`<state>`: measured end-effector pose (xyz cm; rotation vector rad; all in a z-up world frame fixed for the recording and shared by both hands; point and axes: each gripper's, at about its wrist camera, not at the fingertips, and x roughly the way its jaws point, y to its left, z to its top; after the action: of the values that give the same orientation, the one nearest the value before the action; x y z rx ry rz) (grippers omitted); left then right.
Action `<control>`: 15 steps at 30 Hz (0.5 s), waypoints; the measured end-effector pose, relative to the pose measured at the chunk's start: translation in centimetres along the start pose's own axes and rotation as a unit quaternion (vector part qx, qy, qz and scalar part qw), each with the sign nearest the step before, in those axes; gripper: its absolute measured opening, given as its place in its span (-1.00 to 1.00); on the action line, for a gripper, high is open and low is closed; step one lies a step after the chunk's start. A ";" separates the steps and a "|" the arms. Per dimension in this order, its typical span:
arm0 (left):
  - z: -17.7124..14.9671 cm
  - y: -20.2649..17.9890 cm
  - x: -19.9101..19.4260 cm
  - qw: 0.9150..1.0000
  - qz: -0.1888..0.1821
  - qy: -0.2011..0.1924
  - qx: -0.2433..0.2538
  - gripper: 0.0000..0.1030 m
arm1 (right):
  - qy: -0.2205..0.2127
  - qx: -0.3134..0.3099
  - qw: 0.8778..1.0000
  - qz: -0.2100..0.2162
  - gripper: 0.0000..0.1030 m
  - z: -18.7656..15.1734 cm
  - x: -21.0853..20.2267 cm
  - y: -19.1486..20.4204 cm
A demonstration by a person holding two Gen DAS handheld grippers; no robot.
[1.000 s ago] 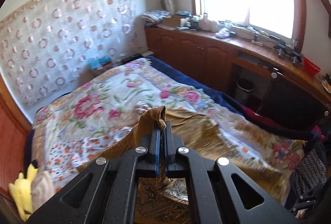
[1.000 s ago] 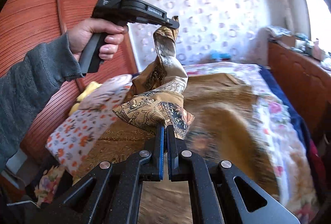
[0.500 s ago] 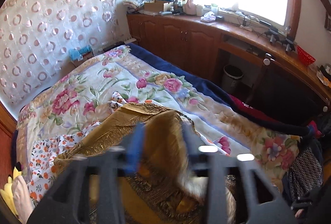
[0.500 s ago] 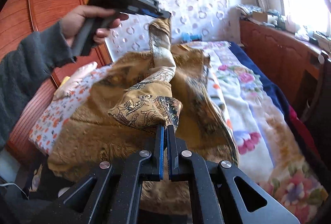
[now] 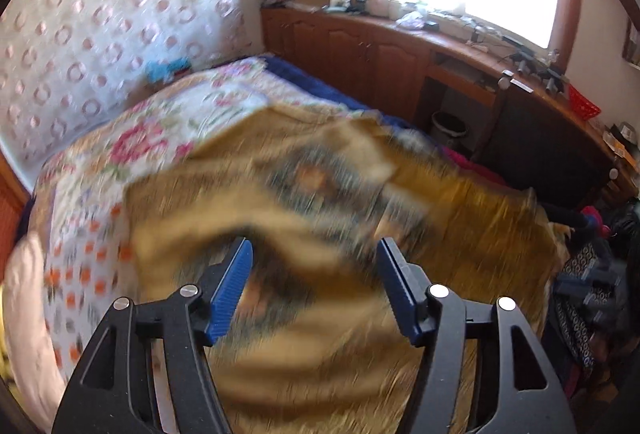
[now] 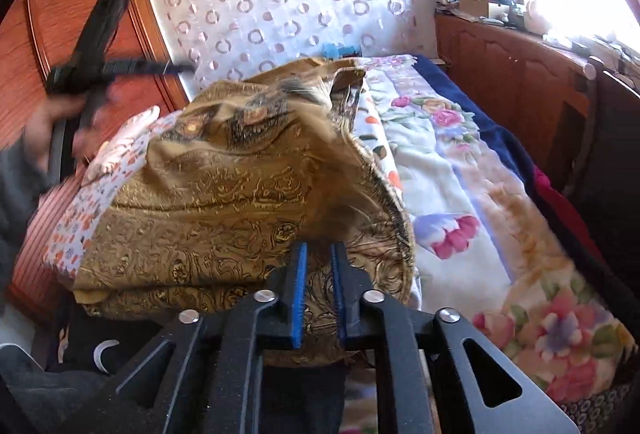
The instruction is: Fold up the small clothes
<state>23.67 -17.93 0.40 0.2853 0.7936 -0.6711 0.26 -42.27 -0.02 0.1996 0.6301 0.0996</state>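
Note:
A gold-brown patterned cloth (image 6: 224, 193) lies in a loose heap on the bed; it also shows blurred in the left wrist view (image 5: 320, 218). My left gripper (image 5: 314, 258) is open and empty above the cloth. It also shows, blurred, at the left of the right wrist view (image 6: 176, 66), raised clear of the cloth. My right gripper (image 6: 319, 254) has its jaws a narrow gap apart at the cloth's near edge. Cloth lies between and under them; I cannot tell whether it is still pinched.
The bed has a floral quilt (image 6: 452, 153) and a small-print orange cloth (image 5: 76, 274) at its left. A pink pillow (image 6: 120, 145) lies by the wooden headboard. Wooden cabinets (image 5: 360, 49) run along the window side, with a bin (image 5: 448, 121) below.
My left gripper let go of the cloth corner, opened wide and lifted away. The raised cloth dropped onto the bed. My right gripper's jaws parted slightly.

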 end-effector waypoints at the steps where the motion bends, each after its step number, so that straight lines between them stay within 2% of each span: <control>1: -0.9 0.3 0.0 1.000 0.005 0.002 -0.004 0.27 | -0.005 -0.001 1.000 -0.004 -0.53 0.4 -0.3 0.2; 4: -4.0 1.2 0.2 1.000 0.020 0.013 -0.014 0.27 | -0.023 -0.012 1.000 -0.017 -0.35 1.5 -0.7 1.1; 9: -7.3 2.9 0.4 0.999 0.027 0.020 -0.035 0.27 | -0.026 -0.026 0.999 -0.039 -0.32 3.2 0.7 1.9; 12: -7.7 3.8 0.1 0.998 0.033 0.017 -0.043 0.27 | -0.026 -0.031 0.999 -0.033 -0.28 4.5 1.6 2.0; 15: -7.5 4.6 -0.1 0.998 0.040 0.007 -0.048 0.27 | -0.028 -0.041 0.998 -0.036 -0.12 5.9 2.5 2.0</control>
<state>22.37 -10.84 -4.62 0.2323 0.8207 -0.5549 5.77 -40.89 3.62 0.0995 0.5757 0.0510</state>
